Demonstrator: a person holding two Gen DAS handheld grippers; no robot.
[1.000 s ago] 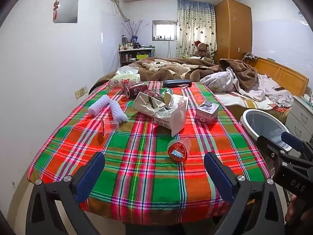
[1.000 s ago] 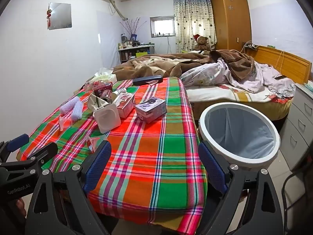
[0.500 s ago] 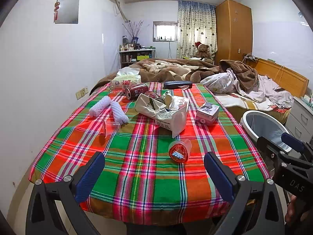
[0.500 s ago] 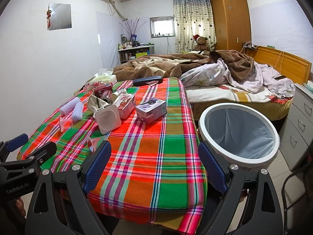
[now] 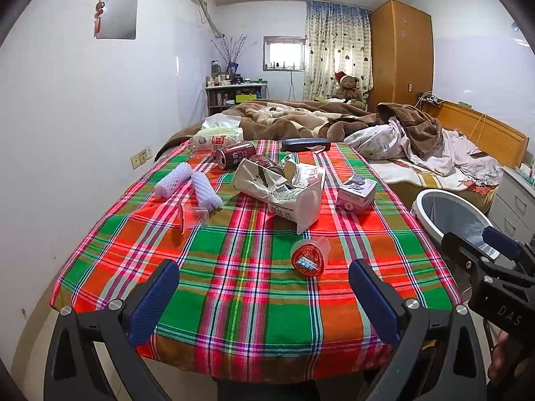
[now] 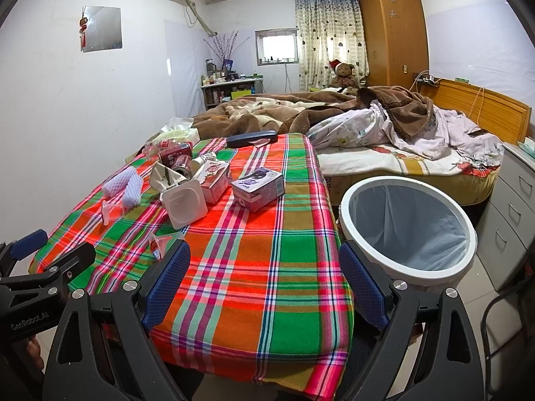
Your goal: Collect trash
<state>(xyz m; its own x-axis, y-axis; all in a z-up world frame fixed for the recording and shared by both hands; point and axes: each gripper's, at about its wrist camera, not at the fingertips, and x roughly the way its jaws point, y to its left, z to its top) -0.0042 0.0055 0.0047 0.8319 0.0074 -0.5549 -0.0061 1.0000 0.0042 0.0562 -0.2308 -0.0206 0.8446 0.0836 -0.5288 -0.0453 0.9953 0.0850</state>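
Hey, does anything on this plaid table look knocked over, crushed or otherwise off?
Yes. Two red cans lie tipped on their sides, a white carton is crushed open, and a small red-lidded cup lies on its side near the front.

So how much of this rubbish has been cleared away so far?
Nothing looks done: the bin beside the table shows only its liner. Nothing is in hand either; the left gripper and the right gripper are both open and empty. Everything is left on the plaid cloth: the red-lidded cup, cans, foam sleeves, crumpled cartons and small box.
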